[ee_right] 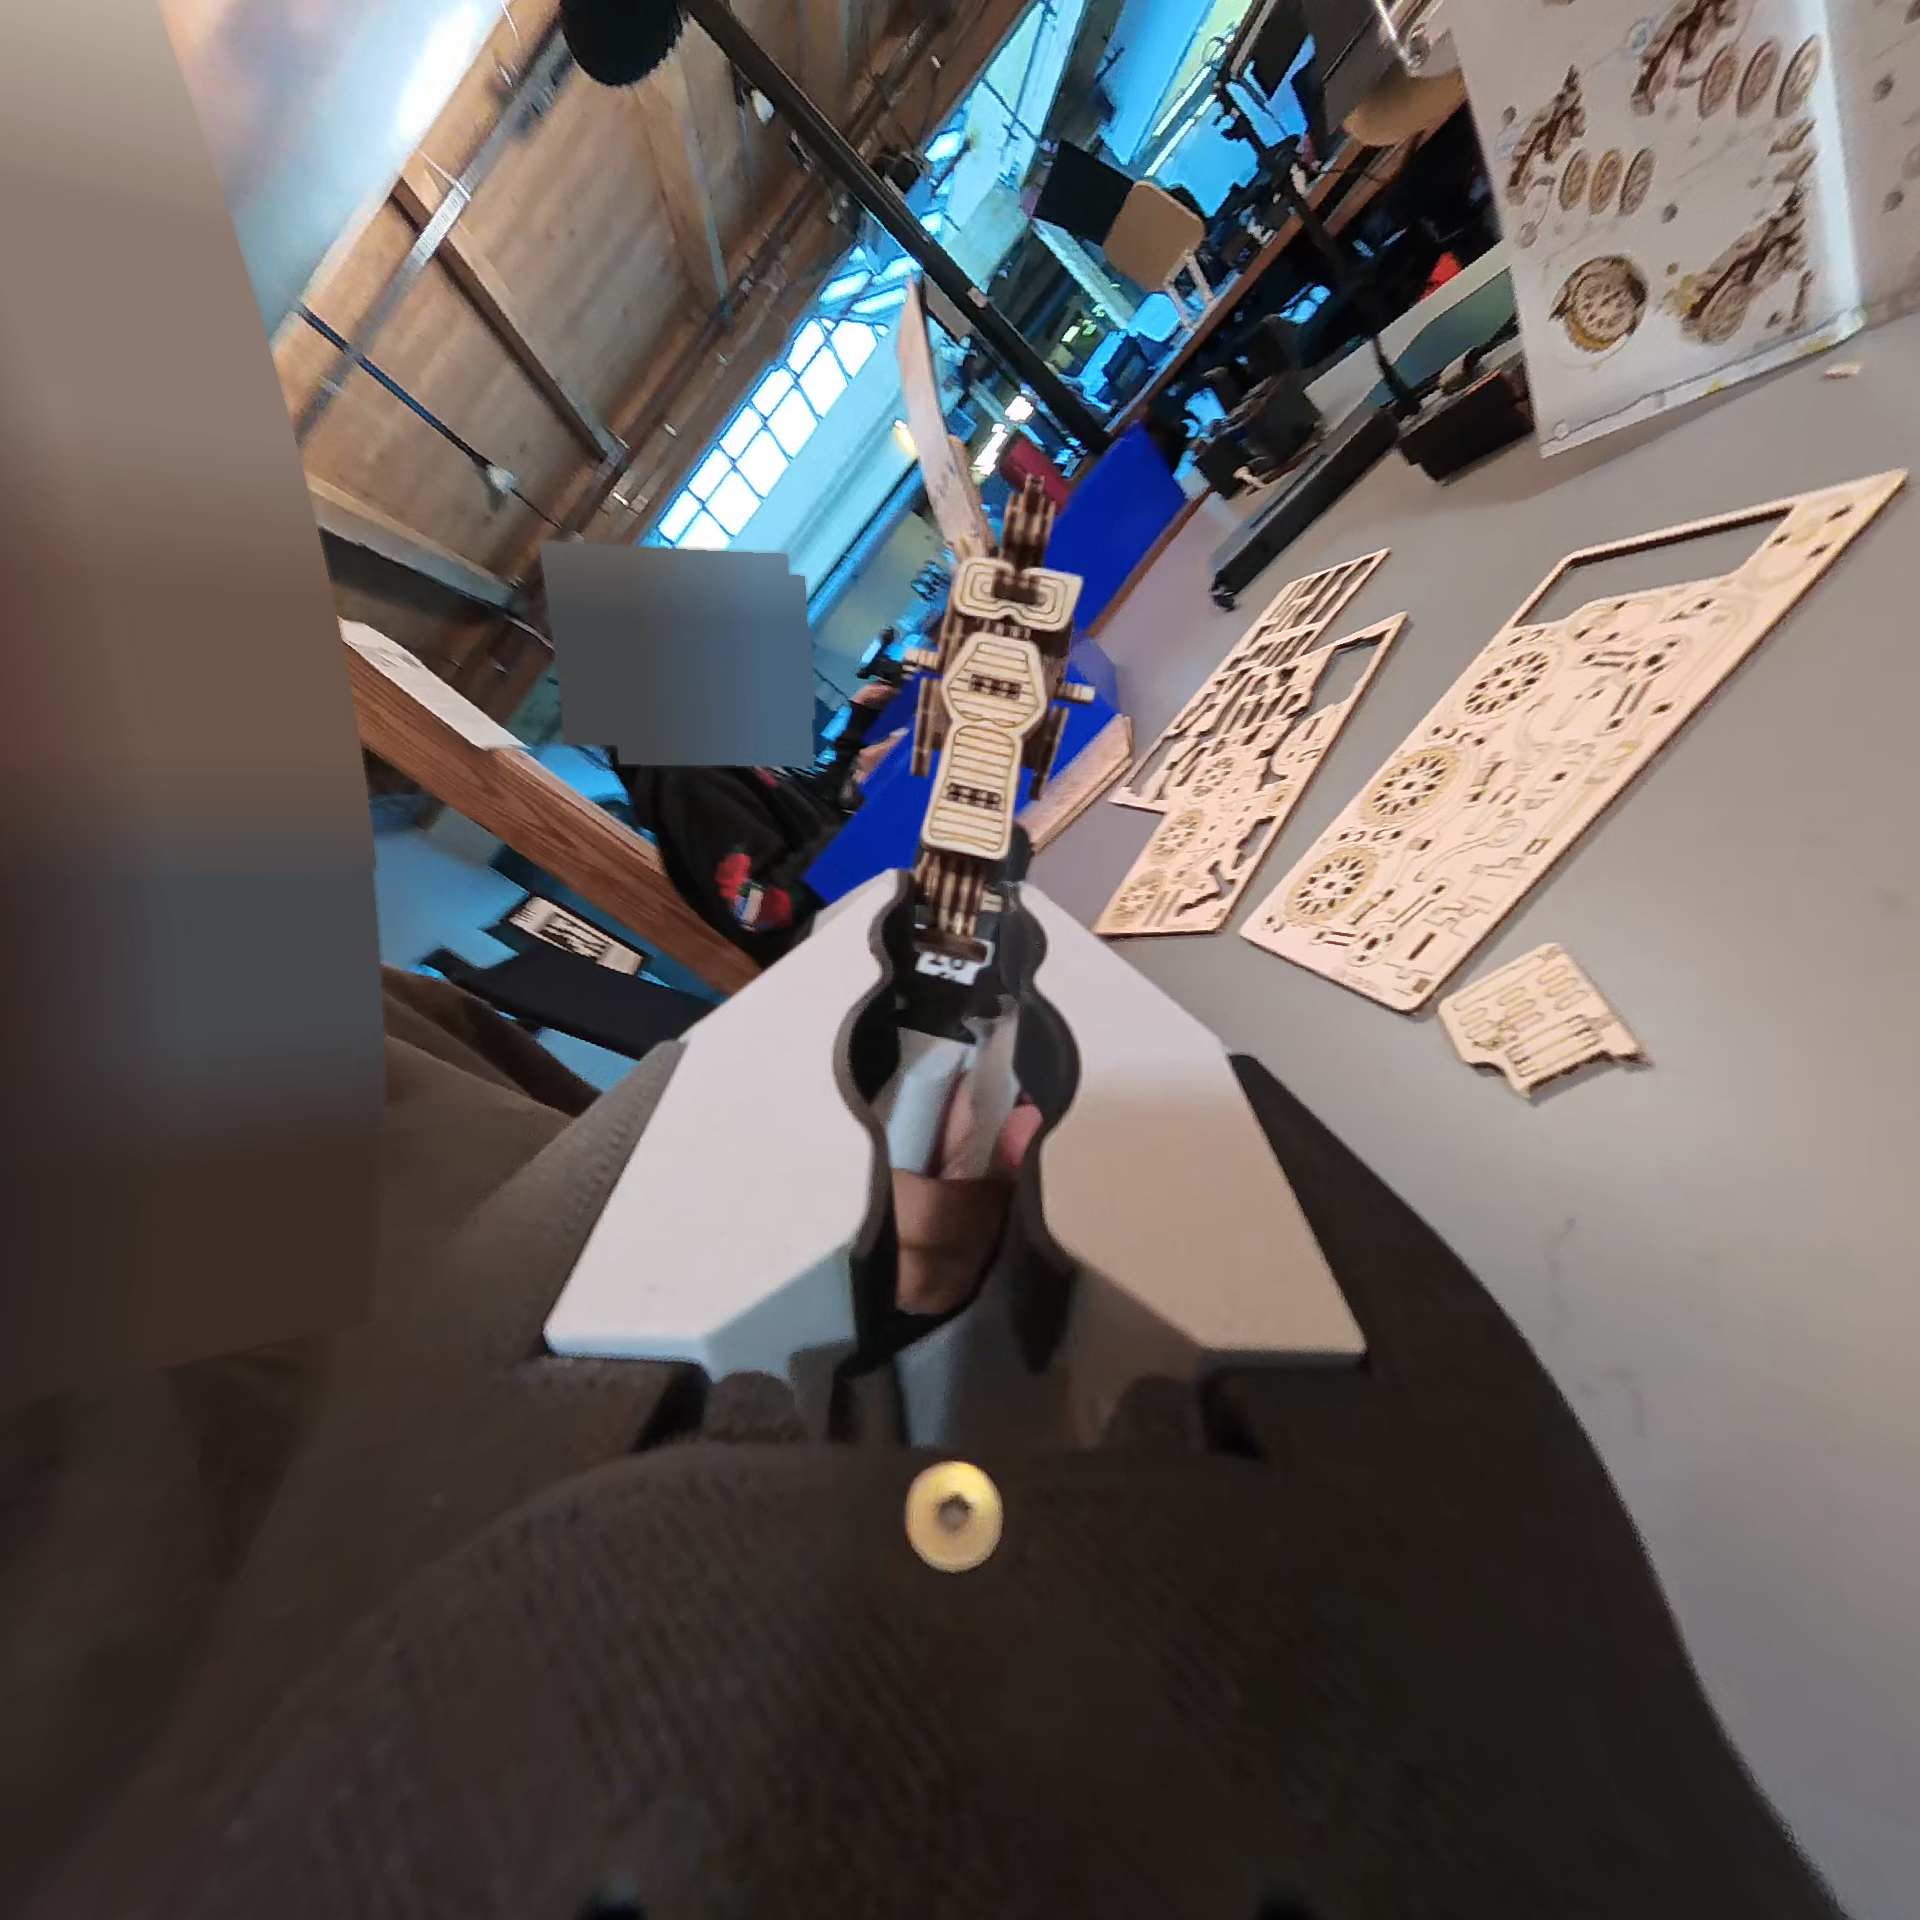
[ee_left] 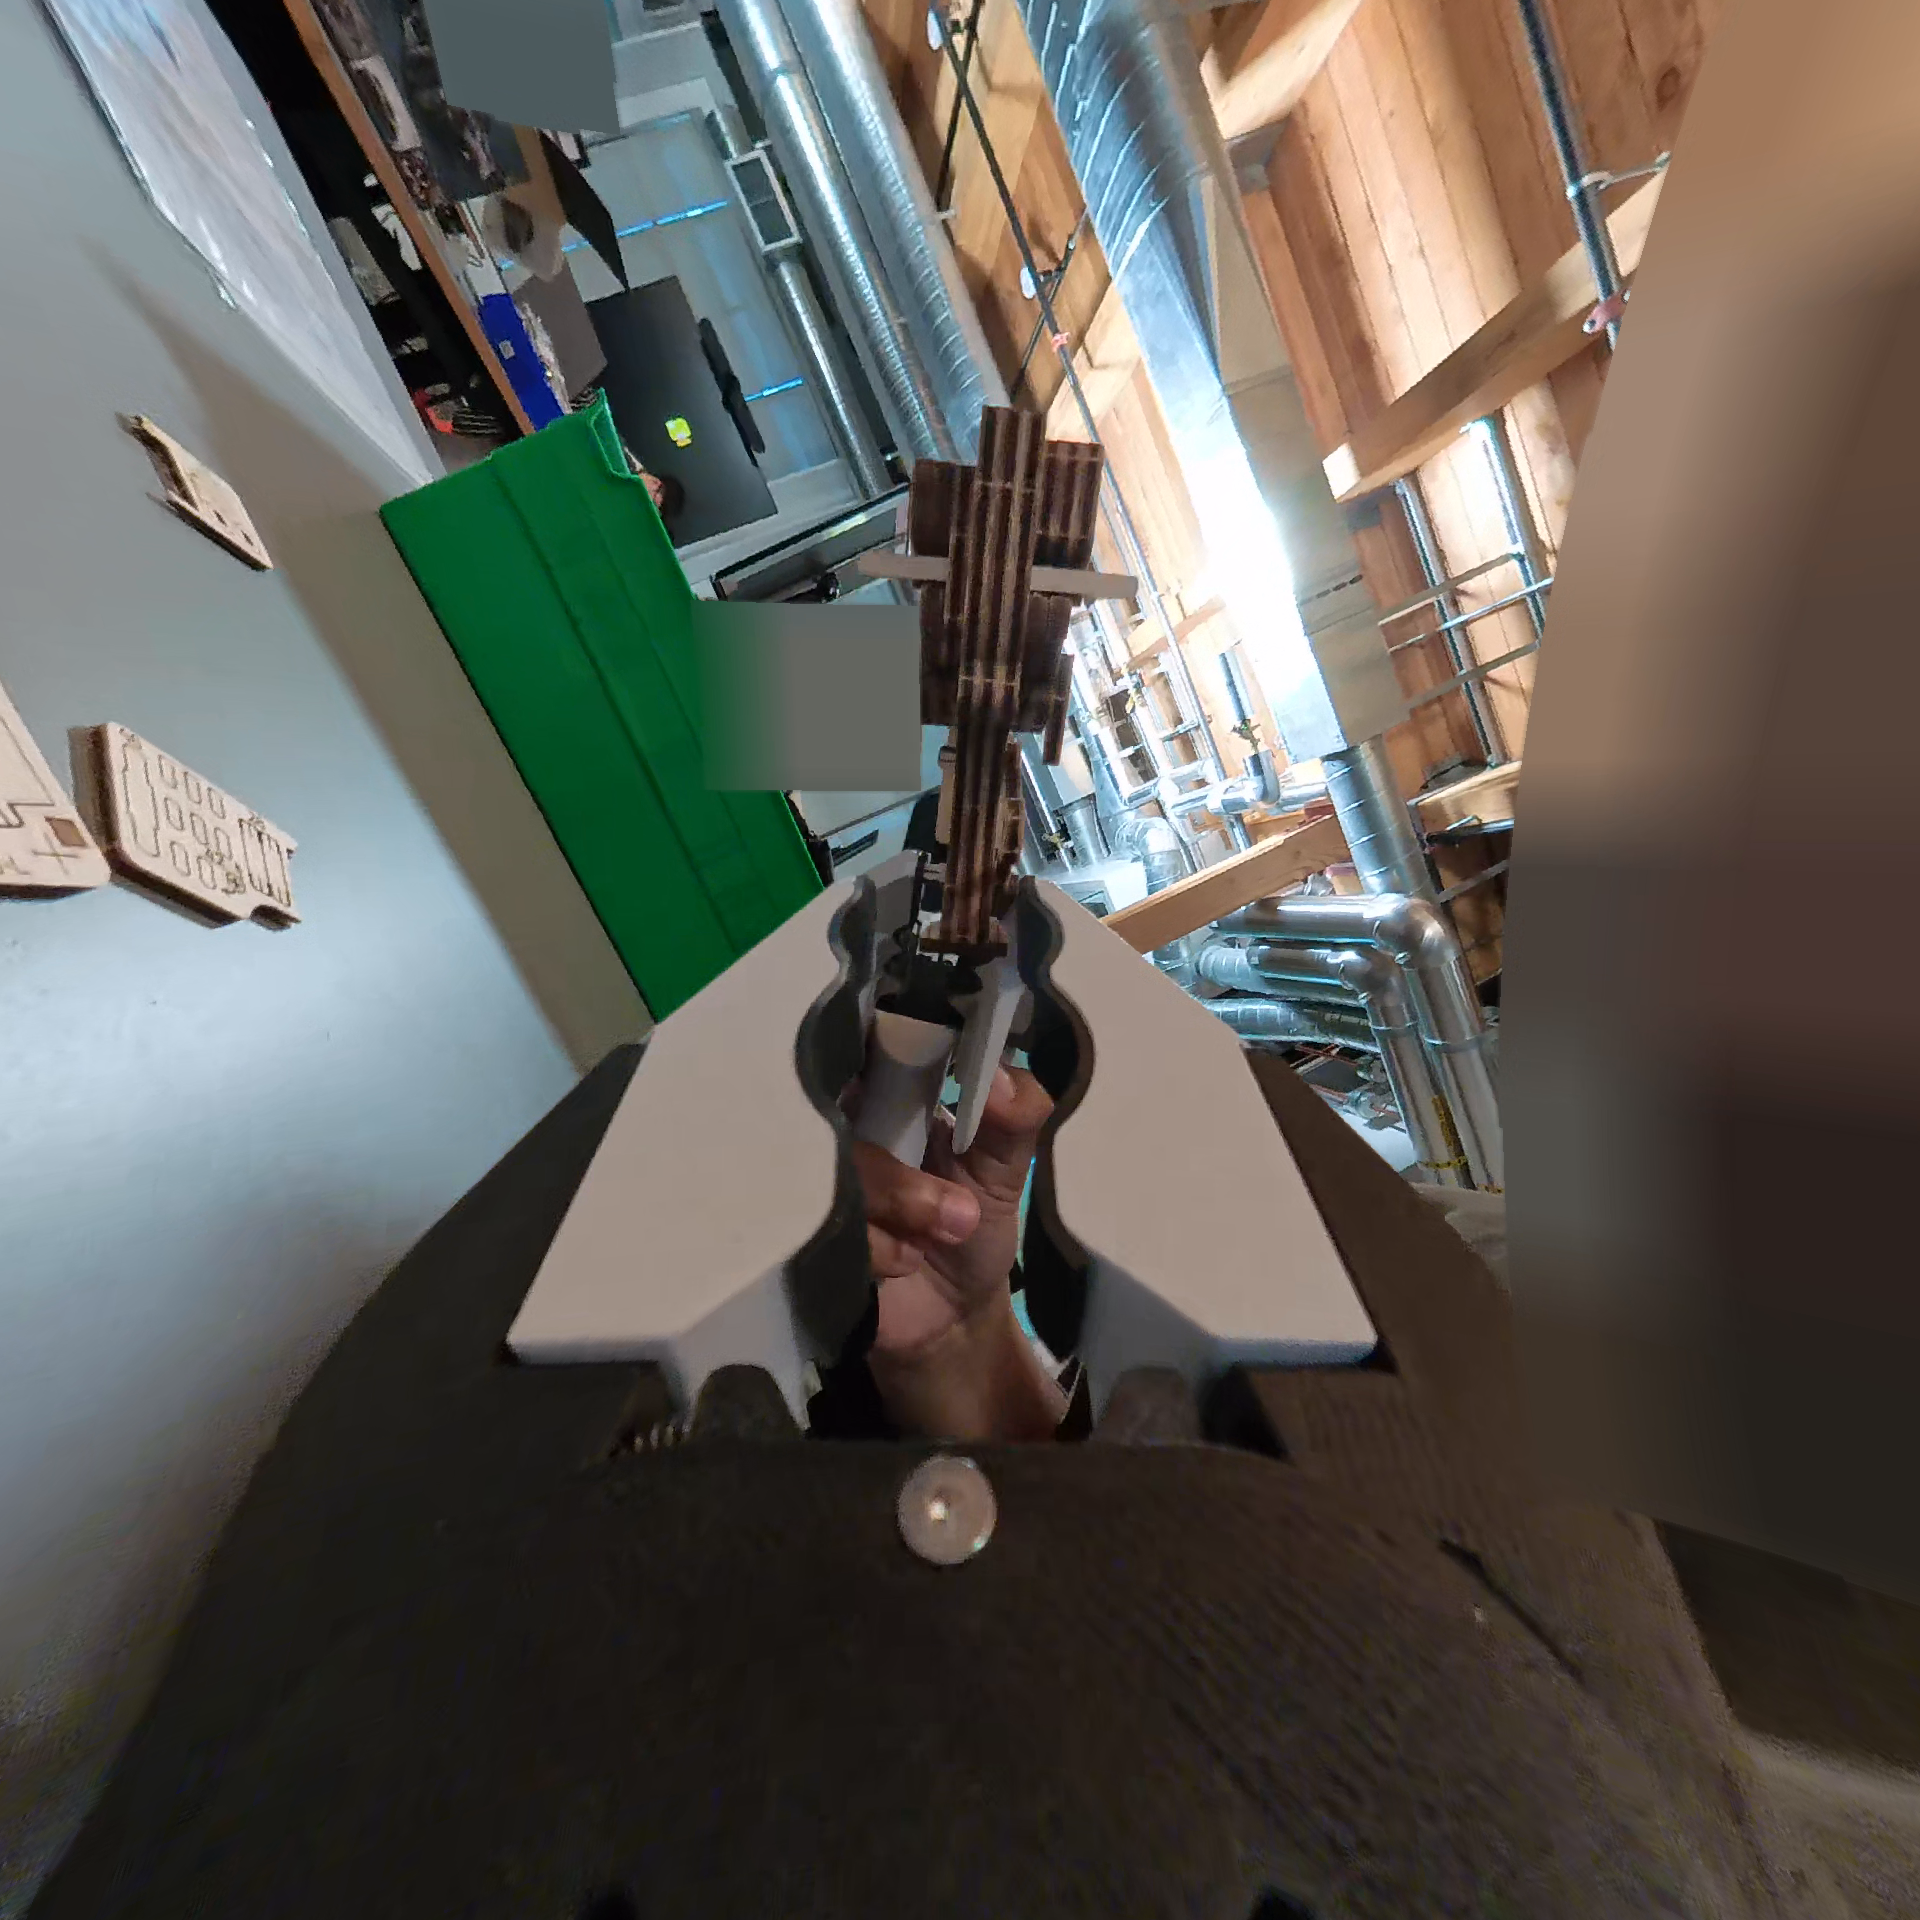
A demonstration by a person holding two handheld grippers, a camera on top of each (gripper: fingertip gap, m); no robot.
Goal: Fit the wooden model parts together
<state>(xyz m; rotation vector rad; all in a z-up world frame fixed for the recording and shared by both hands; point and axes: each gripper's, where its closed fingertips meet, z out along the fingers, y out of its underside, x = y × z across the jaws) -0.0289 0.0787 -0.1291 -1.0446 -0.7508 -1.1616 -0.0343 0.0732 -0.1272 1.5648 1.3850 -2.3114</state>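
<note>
Both grippers, left [ee_left: 951, 914] and right [ee_right: 961, 914], were clenched on one wooden model [ee_right: 982, 727], raised off the worktop [ee_right: 1558, 1195] (mid-fitting, probably). Next: press joints squarely.

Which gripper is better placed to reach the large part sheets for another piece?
Probably the right gripper: the large part sheets lie to its right. Both grip the wooden model, so the left gripper can hold it.

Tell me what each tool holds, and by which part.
Both the left tool and the right tool pinch the same wooden model at its lower end; the rest sticks up free.
</note>
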